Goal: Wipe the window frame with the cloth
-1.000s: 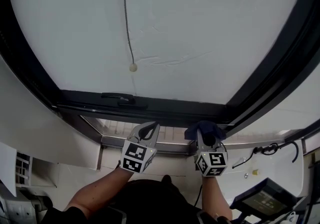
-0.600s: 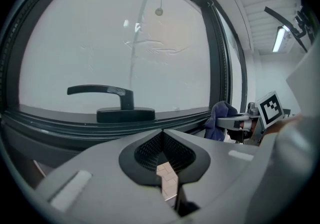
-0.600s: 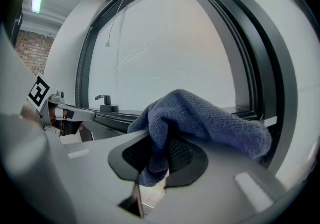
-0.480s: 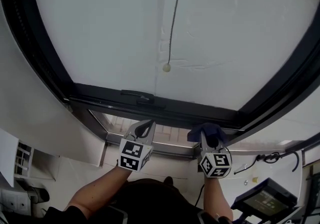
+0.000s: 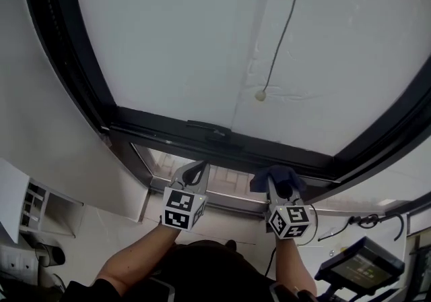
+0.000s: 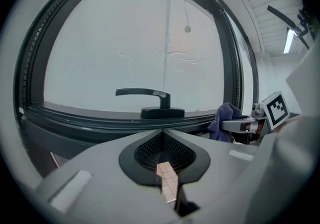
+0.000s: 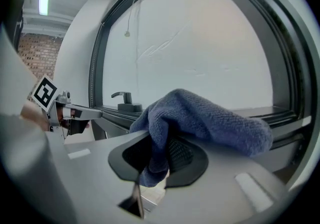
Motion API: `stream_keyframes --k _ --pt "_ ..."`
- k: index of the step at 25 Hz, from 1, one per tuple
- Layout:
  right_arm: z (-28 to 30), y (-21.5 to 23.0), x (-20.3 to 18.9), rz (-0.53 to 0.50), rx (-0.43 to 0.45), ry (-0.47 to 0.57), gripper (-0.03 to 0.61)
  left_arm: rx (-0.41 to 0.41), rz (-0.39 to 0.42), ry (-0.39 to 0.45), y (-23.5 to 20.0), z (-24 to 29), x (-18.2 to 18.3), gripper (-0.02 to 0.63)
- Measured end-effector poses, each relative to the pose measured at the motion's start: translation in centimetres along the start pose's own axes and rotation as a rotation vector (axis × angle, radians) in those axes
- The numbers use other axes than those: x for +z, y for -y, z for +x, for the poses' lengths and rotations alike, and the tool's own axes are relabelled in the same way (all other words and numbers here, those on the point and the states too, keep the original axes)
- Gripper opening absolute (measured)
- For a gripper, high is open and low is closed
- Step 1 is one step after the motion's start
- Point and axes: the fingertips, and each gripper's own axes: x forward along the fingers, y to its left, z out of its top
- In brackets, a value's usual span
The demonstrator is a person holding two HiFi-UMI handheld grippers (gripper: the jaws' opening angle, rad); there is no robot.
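Observation:
The black window frame point(image 5: 168, 129) runs across the head view, with its lever handle point(image 5: 209, 131) on the bottom rail. My right gripper point(image 5: 277, 183) is shut on a blue cloth point(image 5: 273, 176) and holds it just under the bottom rail, right of the handle. In the right gripper view the cloth point(image 7: 200, 118) bulges over the jaws and hides the fingertips. My left gripper point(image 5: 195, 174) is shut with nothing in it, left of the cloth and below the handle point(image 6: 150, 93). The left gripper view shows the cloth point(image 6: 226, 117) off to its right.
A thin blind cord with a bead point(image 5: 260, 95) hangs in front of the white pane. Below the frame lies a white sill point(image 5: 114, 230). A device with a screen point(image 5: 350, 268) and cables point(image 5: 357, 220) sit at the lower right; a white box point(image 5: 27, 209) at the left.
The head view has swung left, so the frame's left side shows more and the cord sits further right. Both grippers stay just below the bottom rail, the cloth still held.

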Motion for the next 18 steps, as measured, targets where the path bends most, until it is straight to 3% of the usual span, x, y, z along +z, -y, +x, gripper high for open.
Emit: stream_keyframes --k 12,18 --pt "3.8 -6.8 0.4 -0.037 0.117 -0.014 0.066 0.094 -0.031 0.034 -5.8 -3.2 0.0 -0.006" --pt "5.0 -9.1 0.6 -0.067 0.132 -0.017 0.066 0.118 -0.044 0.037 -7.8 -4.2 0.0 -0.006"
